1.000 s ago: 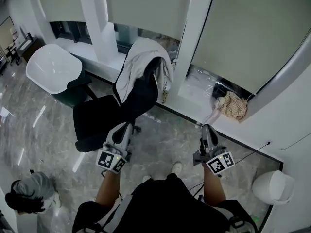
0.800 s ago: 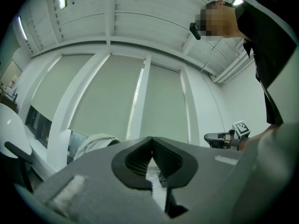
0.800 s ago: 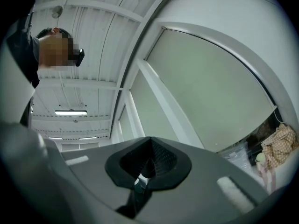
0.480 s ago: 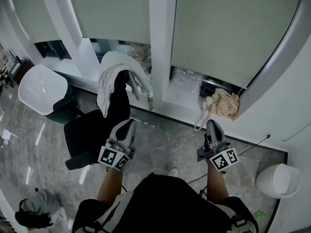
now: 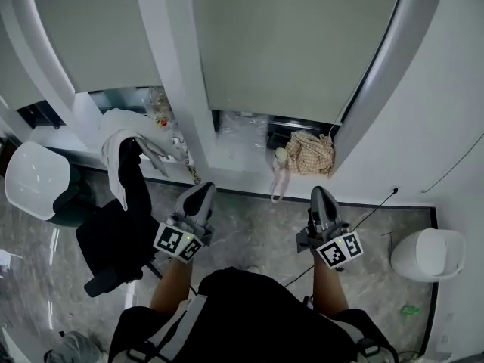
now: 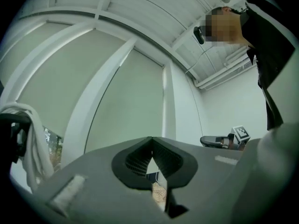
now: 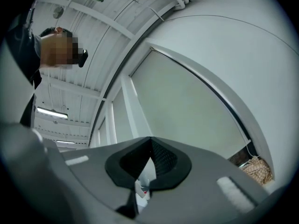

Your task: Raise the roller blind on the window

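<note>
Head view: left claw [image 5: 200, 193] and right claw [image 5: 321, 194] (both closed, empty) have come closer to the roller blind [image 5: 295, 44].

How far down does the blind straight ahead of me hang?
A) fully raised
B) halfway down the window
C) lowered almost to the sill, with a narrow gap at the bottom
C: the roller blind covers most of the window, leaving only a low gap where a checked cloth bundle lies on the sill.
</note>
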Motion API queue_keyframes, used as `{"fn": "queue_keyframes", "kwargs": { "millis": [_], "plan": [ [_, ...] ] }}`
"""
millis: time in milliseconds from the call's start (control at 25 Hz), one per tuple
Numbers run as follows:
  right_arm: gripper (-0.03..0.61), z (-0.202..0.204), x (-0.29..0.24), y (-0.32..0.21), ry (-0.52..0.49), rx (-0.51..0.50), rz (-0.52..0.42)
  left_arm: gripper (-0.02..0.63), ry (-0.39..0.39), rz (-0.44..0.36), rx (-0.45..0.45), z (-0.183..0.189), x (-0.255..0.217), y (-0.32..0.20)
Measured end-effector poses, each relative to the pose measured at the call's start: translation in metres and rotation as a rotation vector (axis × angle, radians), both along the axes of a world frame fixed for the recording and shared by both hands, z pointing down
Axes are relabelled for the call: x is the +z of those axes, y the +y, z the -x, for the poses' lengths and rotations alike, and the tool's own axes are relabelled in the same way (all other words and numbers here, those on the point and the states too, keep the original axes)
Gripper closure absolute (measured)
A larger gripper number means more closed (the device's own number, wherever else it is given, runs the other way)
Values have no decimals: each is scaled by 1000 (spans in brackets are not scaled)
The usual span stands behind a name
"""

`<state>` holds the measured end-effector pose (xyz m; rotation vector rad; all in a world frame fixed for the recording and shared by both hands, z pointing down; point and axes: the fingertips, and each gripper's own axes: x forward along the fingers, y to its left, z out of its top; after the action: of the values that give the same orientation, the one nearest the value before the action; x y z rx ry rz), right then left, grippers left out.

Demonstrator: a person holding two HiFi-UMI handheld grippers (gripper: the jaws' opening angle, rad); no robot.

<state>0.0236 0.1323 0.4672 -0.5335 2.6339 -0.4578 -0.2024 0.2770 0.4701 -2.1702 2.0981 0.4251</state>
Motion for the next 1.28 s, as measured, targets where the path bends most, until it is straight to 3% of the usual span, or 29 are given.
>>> {"fn": "queue_keyframes", "kwargs": {
  "millis": [240,440,640,960,1160,1280],
  "plan": [
    [578,-45,14,-23,27,114,33,611,-14,2,28,5,-5,-34],
    [578,-59,14,-56,54,224,74,611,24,42,150,-7,-2,-93],
    [578,-63,2,-86,56,309,50,611,17,5,270,-19,-16,-153],
    [578,-29,-13,-141,74,372,9,611,-8,-10,351,15,-22,-230],
    [578,-11,-28,-166,108,401,-19,611,105,-32,401,38,-25,-272],
    [578,-2,-35,-173,120,418,-30,611,127,-29,434,47,-20,-291]
  ]
}}
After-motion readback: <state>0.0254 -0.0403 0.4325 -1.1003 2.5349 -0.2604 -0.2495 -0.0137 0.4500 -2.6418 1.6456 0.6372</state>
